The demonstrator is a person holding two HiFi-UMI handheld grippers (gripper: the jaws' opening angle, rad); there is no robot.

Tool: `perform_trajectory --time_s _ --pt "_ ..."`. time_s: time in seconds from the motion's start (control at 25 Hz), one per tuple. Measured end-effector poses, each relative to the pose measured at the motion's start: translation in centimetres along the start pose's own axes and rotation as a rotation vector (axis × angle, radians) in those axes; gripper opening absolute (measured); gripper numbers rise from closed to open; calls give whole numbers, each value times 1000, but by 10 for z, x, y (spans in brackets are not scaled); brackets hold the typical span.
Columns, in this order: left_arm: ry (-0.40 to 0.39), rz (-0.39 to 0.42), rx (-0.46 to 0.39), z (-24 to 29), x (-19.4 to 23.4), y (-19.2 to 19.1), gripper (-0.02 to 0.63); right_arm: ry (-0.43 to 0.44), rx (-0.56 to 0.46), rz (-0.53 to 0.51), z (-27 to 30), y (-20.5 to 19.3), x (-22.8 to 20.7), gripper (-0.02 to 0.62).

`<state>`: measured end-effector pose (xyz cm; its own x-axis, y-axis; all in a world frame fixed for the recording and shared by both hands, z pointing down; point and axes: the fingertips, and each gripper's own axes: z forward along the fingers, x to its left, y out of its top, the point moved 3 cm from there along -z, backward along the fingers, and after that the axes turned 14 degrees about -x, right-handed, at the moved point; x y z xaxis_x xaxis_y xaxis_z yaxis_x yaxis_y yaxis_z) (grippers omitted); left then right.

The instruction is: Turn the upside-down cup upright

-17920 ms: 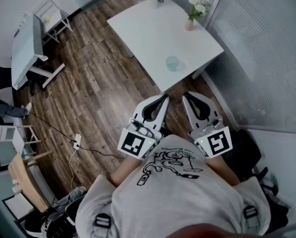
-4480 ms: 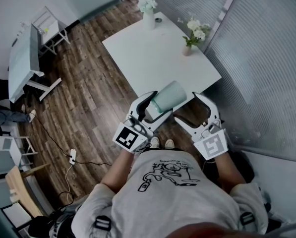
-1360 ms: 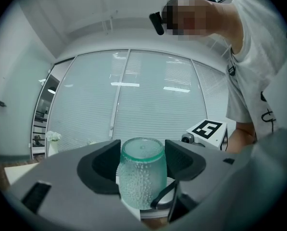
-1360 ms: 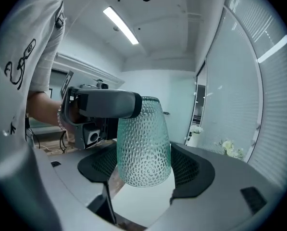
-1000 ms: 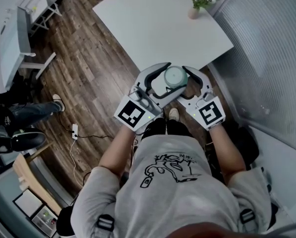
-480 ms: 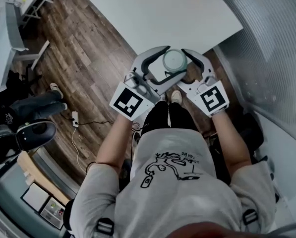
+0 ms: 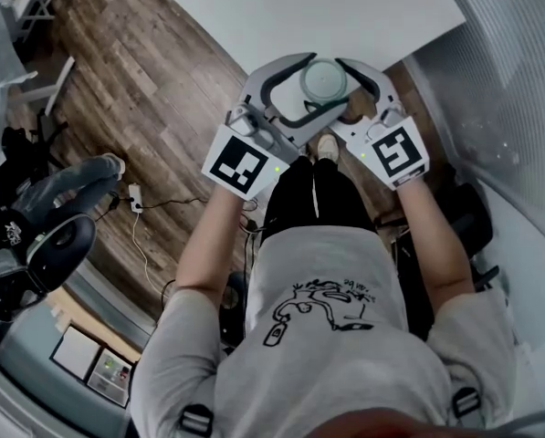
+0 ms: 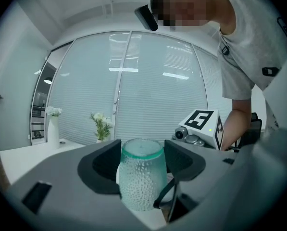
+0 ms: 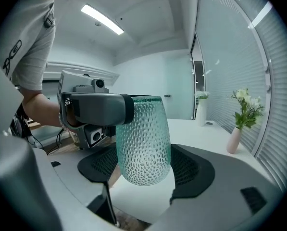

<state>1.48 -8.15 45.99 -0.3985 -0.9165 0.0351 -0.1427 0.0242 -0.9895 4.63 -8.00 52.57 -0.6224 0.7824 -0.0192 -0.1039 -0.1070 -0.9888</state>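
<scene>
The cup (image 7: 323,80) is ribbed teal glass and stands upright, mouth up, just over the near corner of the white table (image 7: 345,7). My left gripper (image 7: 319,83) comes in from the left, and in the left gripper view its pads (image 8: 107,165) press both sides of the cup (image 8: 141,177). My right gripper (image 7: 341,86) comes in from the right. In the right gripper view its pads (image 9: 191,170) lie against the lower sides of the cup (image 9: 143,143). A left gripper finger (image 9: 97,109) crosses the cup near its rim.
Two vases with flowers (image 8: 53,129) (image 8: 102,126) stand at the table's far end, a pink one (image 9: 234,141) by the frosted glass wall (image 7: 518,80). Another person's legs (image 7: 67,185) and a cable (image 7: 135,199) are on the wooden floor at the left.
Both grippers have sunk together with the cup between them, closer to the table's near corner. The cup has stayed upright.
</scene>
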Motion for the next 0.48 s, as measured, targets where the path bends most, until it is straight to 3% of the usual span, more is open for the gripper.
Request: perform_trajectory --time_s 0.48 --pt "1 12 36 -3 34 -66 284 4 114 24 36 -62 -19 360"
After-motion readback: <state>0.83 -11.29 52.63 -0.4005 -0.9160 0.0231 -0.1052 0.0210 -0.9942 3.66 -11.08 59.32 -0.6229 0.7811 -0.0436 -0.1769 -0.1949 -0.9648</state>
